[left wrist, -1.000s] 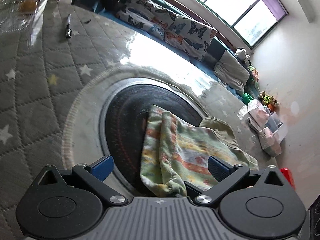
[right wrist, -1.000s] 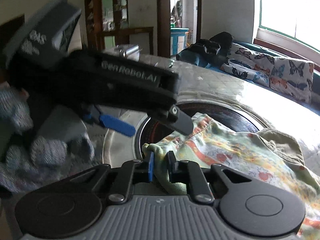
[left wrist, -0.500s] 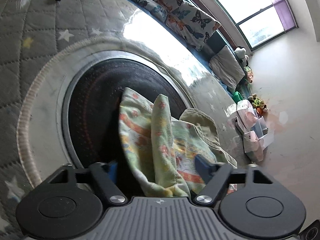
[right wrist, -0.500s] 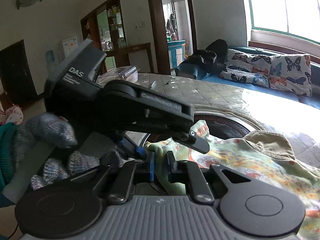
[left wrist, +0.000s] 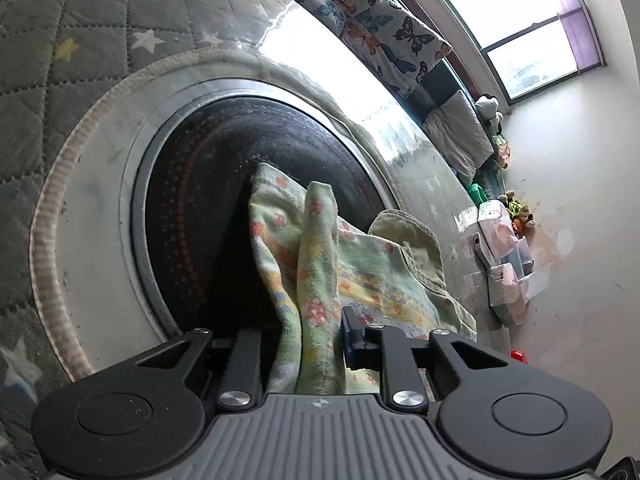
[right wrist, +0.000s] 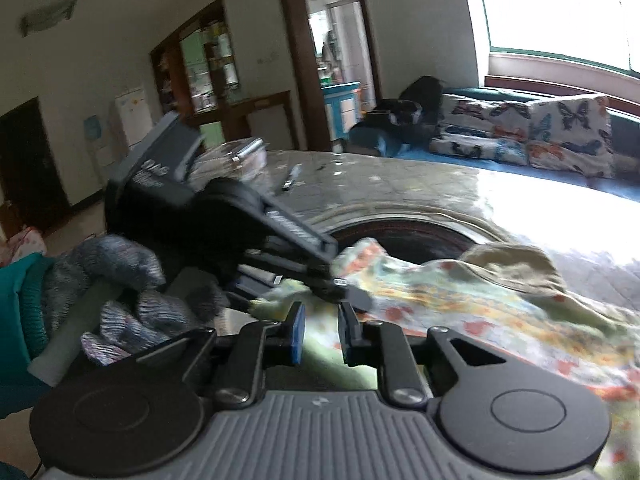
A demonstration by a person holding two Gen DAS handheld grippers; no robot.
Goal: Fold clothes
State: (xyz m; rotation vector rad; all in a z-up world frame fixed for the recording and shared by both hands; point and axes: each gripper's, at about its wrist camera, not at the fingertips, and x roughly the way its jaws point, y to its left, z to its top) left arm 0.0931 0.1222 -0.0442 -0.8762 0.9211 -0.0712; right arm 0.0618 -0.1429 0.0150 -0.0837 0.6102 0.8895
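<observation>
A pale green floral garment lies bunched over the black round centre of the table, with an olive garment under its far side. My left gripper is shut on a raised fold of the floral garment. In the right wrist view the floral garment spreads to the right. My right gripper is shut on its near edge, right beside the left gripper, which a gloved hand holds.
The grey quilted star-pattern table cover surrounds a white ring. A butterfly-print sofa stands behind the table under a window. Plastic boxes and toys sit by the right wall. A clear container and a pen lie far on the table.
My left gripper moved forward onto the raised fold and closed on it. My right gripper stayed shut on the garment's edge and shifted a little.
</observation>
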